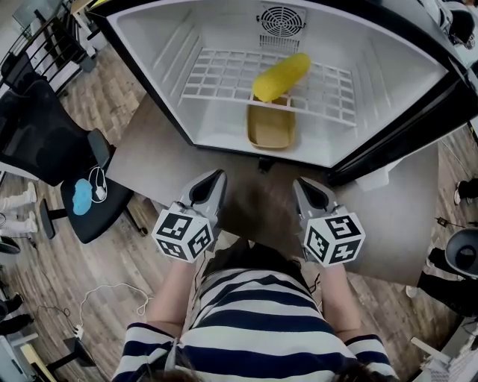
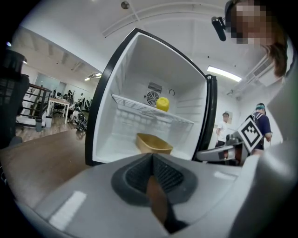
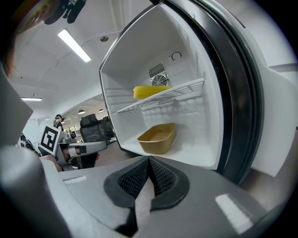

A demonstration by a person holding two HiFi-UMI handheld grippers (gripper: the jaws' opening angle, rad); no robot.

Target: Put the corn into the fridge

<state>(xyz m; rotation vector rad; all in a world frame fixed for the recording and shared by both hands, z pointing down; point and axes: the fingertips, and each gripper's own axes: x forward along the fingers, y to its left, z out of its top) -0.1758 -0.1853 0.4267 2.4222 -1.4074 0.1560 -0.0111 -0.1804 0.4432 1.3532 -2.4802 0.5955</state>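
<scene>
One corn [image 1: 281, 77] was found inside the open fridge [image 1: 149, 33], lying flat on the single wire shelf [image 1: 224, 74]. In the head view its long axis ran diagonally. One end pointed toward 2 o'clock and the rear wall; the other pointed toward 8 o'clock, close to the shelf's front rail. One yellow tray [image 1: 271, 128] sat on the fridge floor directly under the corn's nearer end. One round fan grille [image 1: 281, 20] was noted on the rear wall at 12 o'clock from the corn.

Two grippers were present, both outside the fridge, above the table [image 1: 149, 160] and well apart from the corn. The left gripper [image 2: 152, 160] was at 7 o'clock from the corn, its pads [image 2: 137, 176] pressed together at the tips, holding and touching nothing. The right gripper [image 3: 148, 162] was at 5 o'clock from the corn, its jaws likewise pressed together at the tips and carrying nothing. Both pointed toward the fridge opening.
</scene>
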